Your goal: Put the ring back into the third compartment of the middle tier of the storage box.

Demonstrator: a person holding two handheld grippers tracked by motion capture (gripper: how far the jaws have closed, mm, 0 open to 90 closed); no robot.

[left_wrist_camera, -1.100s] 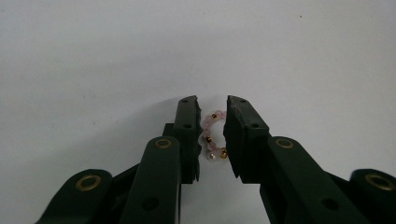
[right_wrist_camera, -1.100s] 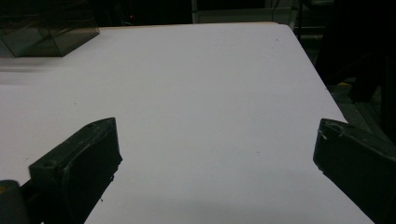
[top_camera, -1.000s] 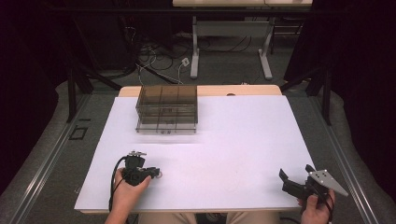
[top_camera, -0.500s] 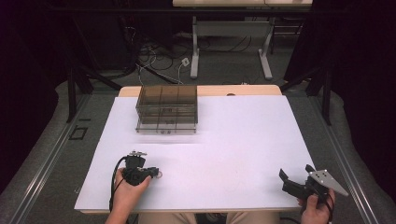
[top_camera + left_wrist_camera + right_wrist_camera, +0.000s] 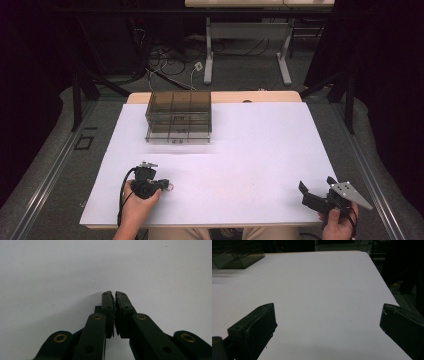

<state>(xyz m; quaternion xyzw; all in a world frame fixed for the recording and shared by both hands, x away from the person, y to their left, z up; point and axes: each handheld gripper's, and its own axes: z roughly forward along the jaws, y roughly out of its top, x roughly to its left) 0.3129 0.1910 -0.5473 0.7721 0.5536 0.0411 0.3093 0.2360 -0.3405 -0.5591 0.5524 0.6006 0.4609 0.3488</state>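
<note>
White table (image 5: 240,150) from the high view carries a smoky drawer box (image 5: 179,117) at its far left; the left gripper (image 5: 114,293) shows fingers together on nothing, the right gripper (image 5: 327,322) fingers wide apart, so approach that box squarely.

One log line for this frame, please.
left tool: shut, empty | right tool: open, empty | drawer box: far left of table

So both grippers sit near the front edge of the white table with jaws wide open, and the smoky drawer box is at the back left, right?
Not quite. The left gripper has its jaws pressed shut, as the left gripper view shows. The right gripper is wide open, and the drawer box does sit at the back left of the table.
</note>
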